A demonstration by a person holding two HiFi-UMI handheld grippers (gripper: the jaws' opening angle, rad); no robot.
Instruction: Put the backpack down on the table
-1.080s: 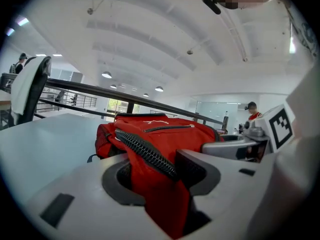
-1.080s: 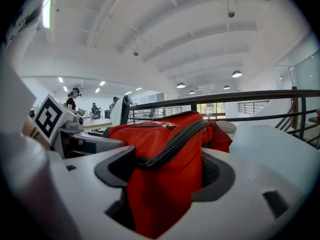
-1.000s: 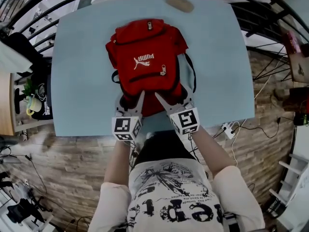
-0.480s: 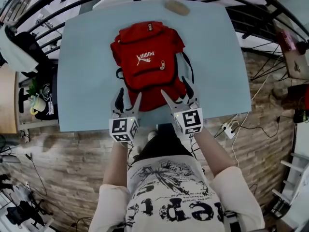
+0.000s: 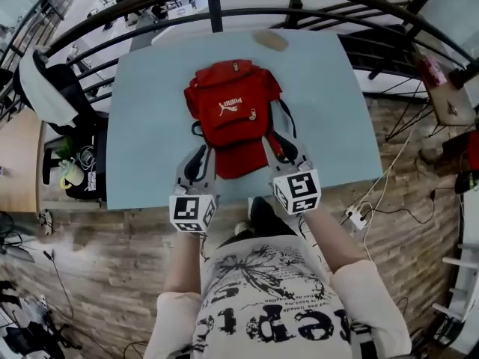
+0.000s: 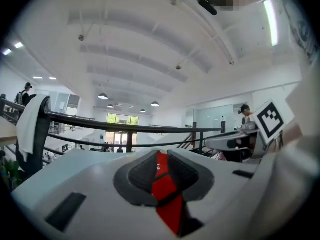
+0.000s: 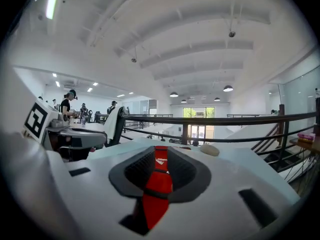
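Backpack [image 5: 232, 114] (red) pinched between closing left tongs [image 5: 197, 155], right tongs [image 5: 281, 143].

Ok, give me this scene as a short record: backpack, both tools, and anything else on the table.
backpack: red, logo side up, on the light blue table
left tool: jaws closing, red backpack fabric between them
right tool: jaws closing, red fabric between them too
other: tan oval object at the table's far edge
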